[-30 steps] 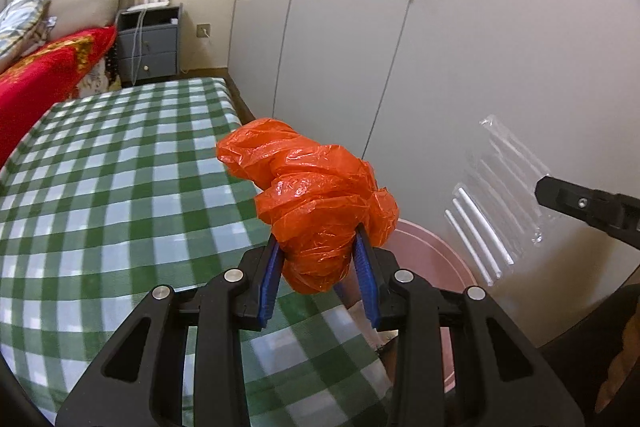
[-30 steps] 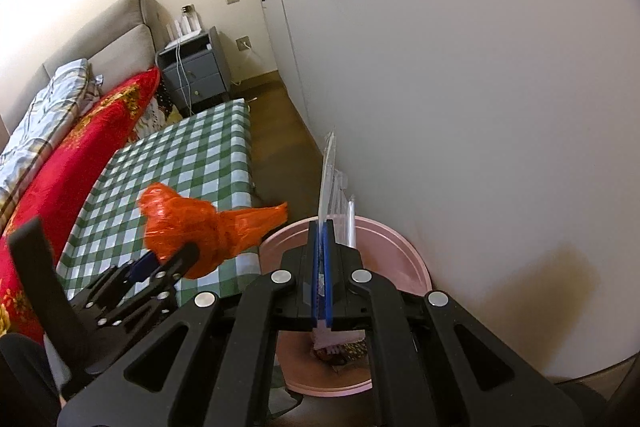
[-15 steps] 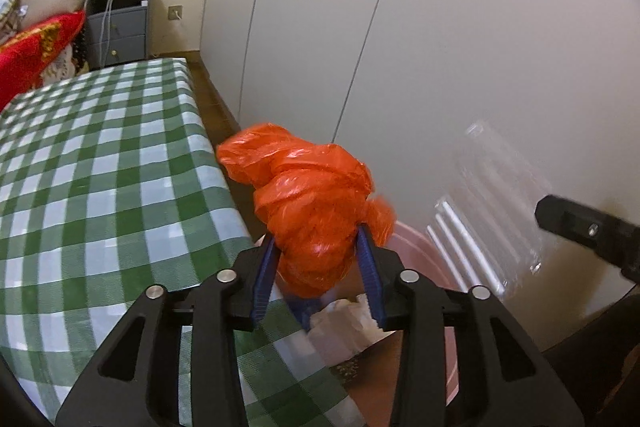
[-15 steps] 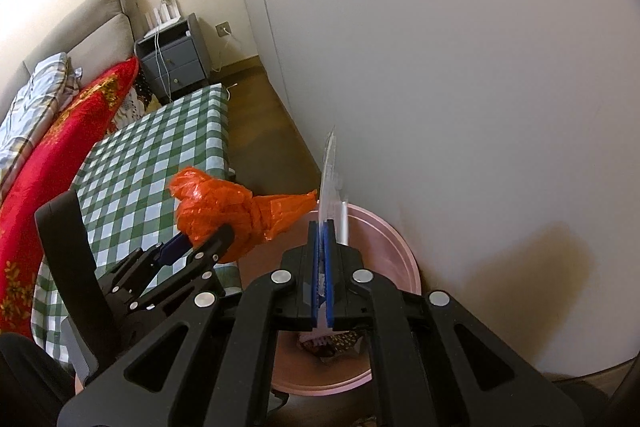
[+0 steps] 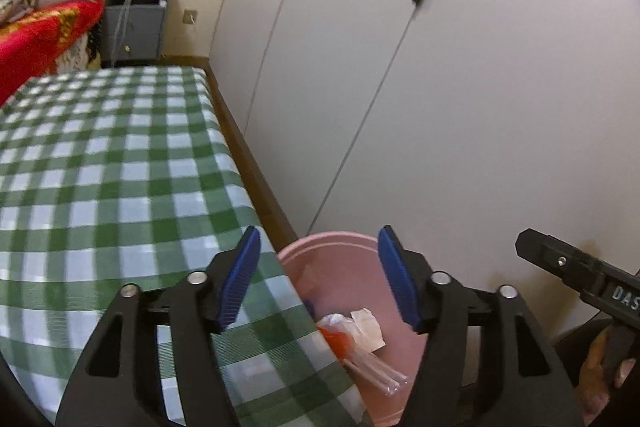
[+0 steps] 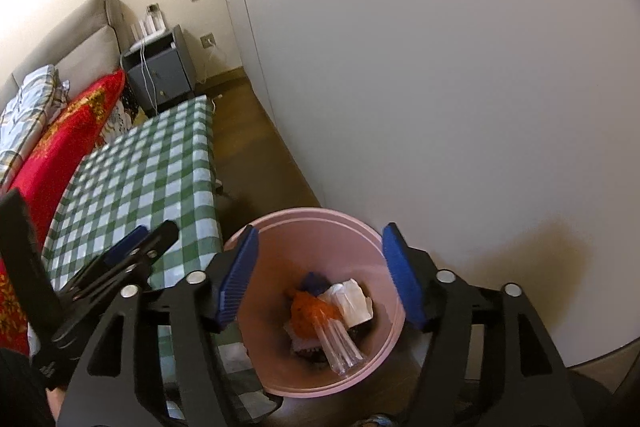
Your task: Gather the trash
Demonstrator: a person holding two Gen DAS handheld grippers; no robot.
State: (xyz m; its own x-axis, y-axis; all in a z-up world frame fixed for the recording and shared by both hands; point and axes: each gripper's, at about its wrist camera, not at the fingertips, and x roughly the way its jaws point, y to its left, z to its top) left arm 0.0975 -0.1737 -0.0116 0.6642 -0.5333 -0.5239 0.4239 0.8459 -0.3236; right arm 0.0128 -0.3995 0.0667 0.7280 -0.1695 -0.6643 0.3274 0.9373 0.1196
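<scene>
Trash, an orange bag (image 6: 310, 311) and clear wrapper (image 6: 340, 347), lay in the pink bin (image 6: 372, 231); both grippers' fingers (image 5: 242, 283) (image 6: 240, 277) had just been opening, released and empty; checked desk (image 5: 100, 167) showed nothing left.

one pink bin (image 6: 320, 223), two grippers (image 5: 318, 279) (image 6: 320, 281)

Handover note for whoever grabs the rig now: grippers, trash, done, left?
Left gripper: open, empty, jaws just opened, over the table edge beside the bin.
Right gripper: open, empty, jaws just opened, above the bin.
Orange bag and clear wrapper: both in the bin, on other trash.
Done: both pieces dropped.
Left: no trash shows on the checked table; check the parts out of view.
</scene>
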